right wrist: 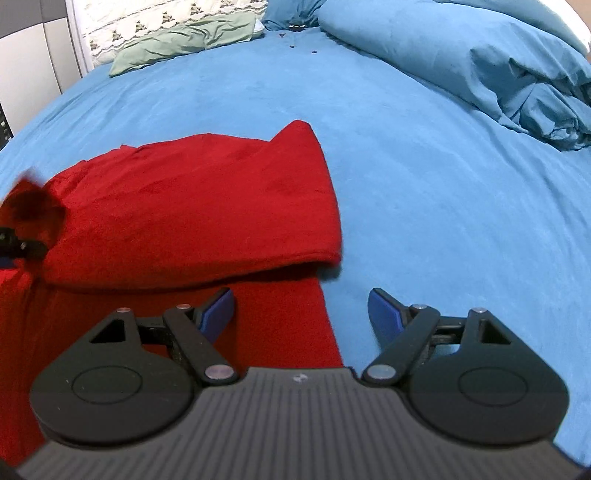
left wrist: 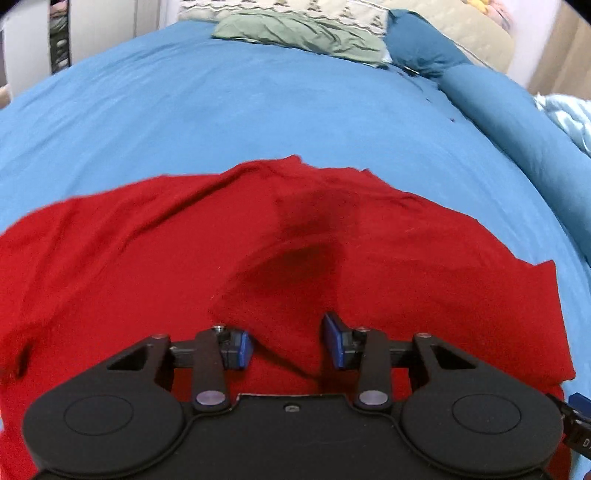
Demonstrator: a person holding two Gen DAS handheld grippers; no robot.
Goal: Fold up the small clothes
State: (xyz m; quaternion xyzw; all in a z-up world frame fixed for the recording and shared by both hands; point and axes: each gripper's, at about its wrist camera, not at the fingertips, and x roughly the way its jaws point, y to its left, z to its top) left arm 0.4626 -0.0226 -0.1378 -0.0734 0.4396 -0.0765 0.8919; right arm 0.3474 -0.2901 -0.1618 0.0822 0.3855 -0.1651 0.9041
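**Both grippers over red garment on blue bed; neither clamped**

Left gripper: jaws partly apart, blue pads facing each other across a gap. A raised ridge of the red garment lies under and between the fingers, but no pad is seen pressing on it. No earlier view is available to compare. The gripper points down at the cloth.

Right gripper: jaws spread wide, nothing between the pads. Its left finger sits over the garment's lower layer; its right finger sits over bare bed sheet. The garment's right edge runs between the two fingers.

Red garment: spread on the sheet, near the front of the bed. In the right wrist view an upper layer is folded over a lower one, with a rounded fold edge ending just ahead of the right gripper. In the left wrist view the cloth is wrinkled, with a shadowed hollow near its middle.

Surroundings: a green cloth lies at the far side of the bed, well apart from the garment. A bunched blue duvet lies along the right side. A patterned pillow sits behind the green cloth.
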